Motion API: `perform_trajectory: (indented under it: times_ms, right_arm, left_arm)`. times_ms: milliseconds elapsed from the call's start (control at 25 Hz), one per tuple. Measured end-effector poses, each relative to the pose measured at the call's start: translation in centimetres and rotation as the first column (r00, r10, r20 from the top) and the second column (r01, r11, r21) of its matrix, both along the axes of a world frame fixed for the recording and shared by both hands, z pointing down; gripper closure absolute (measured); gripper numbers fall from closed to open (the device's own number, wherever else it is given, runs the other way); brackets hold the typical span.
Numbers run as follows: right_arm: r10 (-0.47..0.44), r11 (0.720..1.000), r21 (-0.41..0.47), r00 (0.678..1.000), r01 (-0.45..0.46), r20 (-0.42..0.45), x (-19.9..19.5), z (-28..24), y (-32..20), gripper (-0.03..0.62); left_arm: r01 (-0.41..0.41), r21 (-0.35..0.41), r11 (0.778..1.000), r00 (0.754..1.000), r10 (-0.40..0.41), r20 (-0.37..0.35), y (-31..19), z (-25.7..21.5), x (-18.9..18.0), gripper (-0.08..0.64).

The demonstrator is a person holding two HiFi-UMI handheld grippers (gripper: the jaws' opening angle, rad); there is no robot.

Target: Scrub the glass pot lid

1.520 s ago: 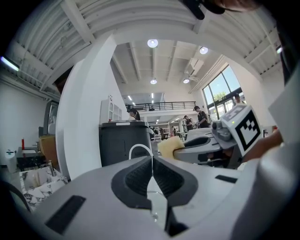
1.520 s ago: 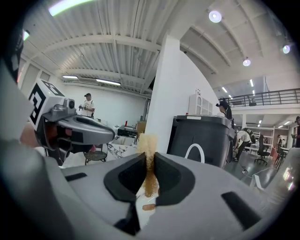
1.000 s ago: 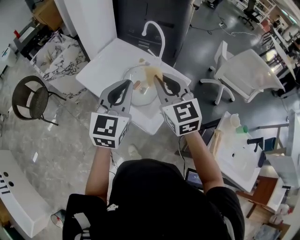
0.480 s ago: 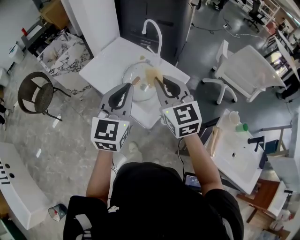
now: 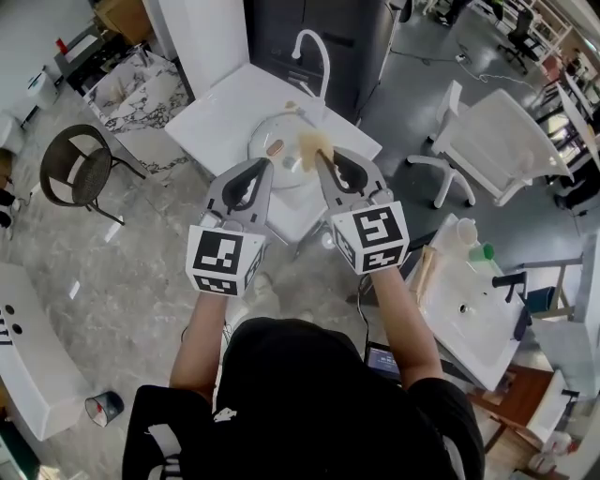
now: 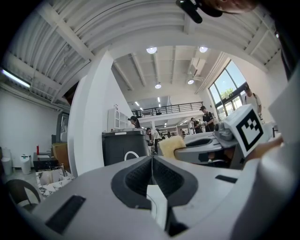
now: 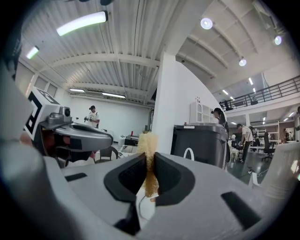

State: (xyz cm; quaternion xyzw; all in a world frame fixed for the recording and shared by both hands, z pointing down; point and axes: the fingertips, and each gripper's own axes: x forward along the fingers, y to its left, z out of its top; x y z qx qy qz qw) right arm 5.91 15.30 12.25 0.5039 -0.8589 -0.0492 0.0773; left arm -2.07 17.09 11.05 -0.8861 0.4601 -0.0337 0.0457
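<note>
The glass pot lid (image 5: 279, 155) lies flat on a small white table (image 5: 220, 108), its brownish knob (image 5: 275, 147) pointing up. My right gripper (image 5: 324, 155) hovers over the lid's right edge and is shut on a tan sponge (image 5: 312, 142). In the right gripper view the sponge (image 7: 148, 143) sticks out beyond the closed jaws (image 7: 149, 161). Above the lid's near edge my left gripper (image 5: 266, 167) is shut with nothing in it. The left gripper view shows its jaws (image 6: 151, 161) pressed together and the sponge (image 6: 170, 144) off to the right. Both gripper views look out level across the room, so neither shows the lid.
A white faucet (image 5: 313, 49) arches at the table's far edge before a dark cabinet (image 5: 309, 28). A round black chair (image 5: 70, 183) stands at the left and a white office chair (image 5: 487, 141) at the right. A second white table (image 5: 469, 309) with bottles is at the lower right.
Both grippers have kept their pose over the lid's near side, the sponge still held. The head view has drifted, so the table and lid now sit slightly higher and farther right.
</note>
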Motion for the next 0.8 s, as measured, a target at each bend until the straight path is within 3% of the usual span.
perform_trajectory:
  times_ms: [800]
  right_arm:
    - [-0.008, 1.000, 0.011, 1.000, 0.008, 0.008, 0.0, 0.1, 2.0, 0.566]
  left_arm:
    - [0.017, 0.015, 1.000, 1.000, -0.017, 0.003, 1.7, 0.2, -0.1, 0.549]
